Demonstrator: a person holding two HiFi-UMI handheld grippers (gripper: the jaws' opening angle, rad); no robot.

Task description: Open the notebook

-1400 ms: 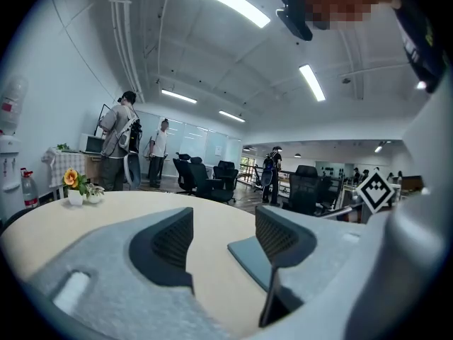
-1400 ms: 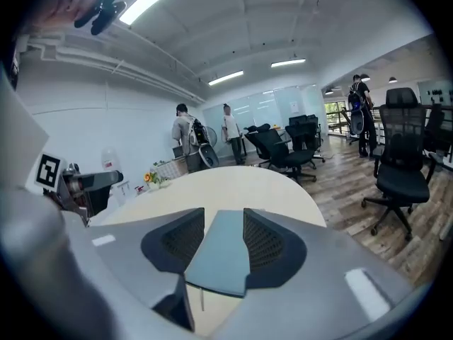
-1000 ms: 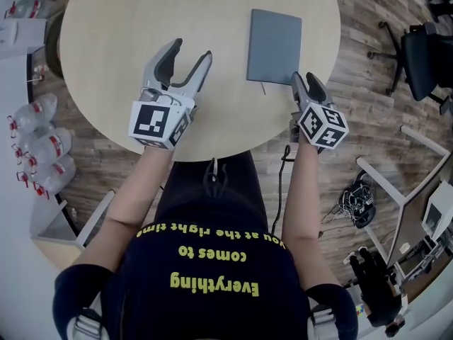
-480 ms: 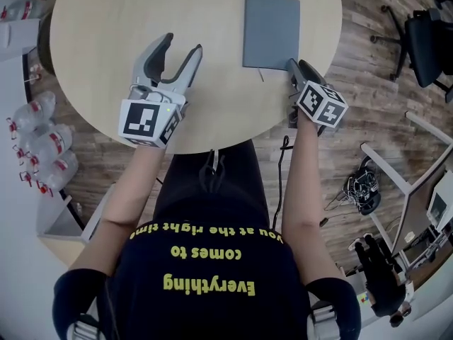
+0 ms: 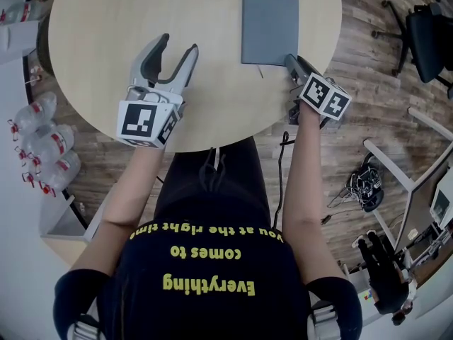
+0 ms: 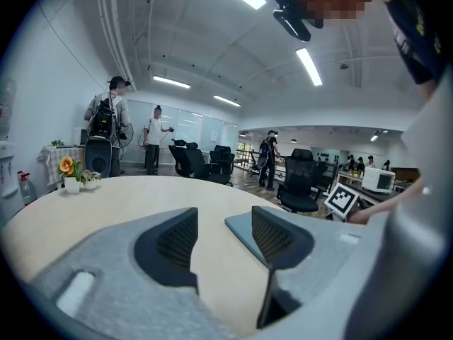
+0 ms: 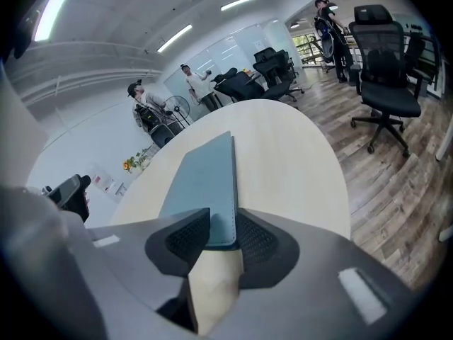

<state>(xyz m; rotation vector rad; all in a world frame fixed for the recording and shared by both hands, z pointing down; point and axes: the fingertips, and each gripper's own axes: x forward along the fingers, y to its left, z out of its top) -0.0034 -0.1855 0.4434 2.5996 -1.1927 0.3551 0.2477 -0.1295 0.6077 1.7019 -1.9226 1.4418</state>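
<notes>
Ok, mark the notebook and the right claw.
notebook (image 5: 269, 23): head view, middle of its grey cover.
right claw (image 7: 221, 227): right gripper view, midway between its fingertips; jaws closing, the notebook's near edge between them.

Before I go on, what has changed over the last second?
The right gripper moved forward to the near right corner of the notebook and rolled; its jaws are closing with that corner between them, not yet clamped. The notebook stays shut and flat on the table; the left gripper stays open, empty.
</notes>
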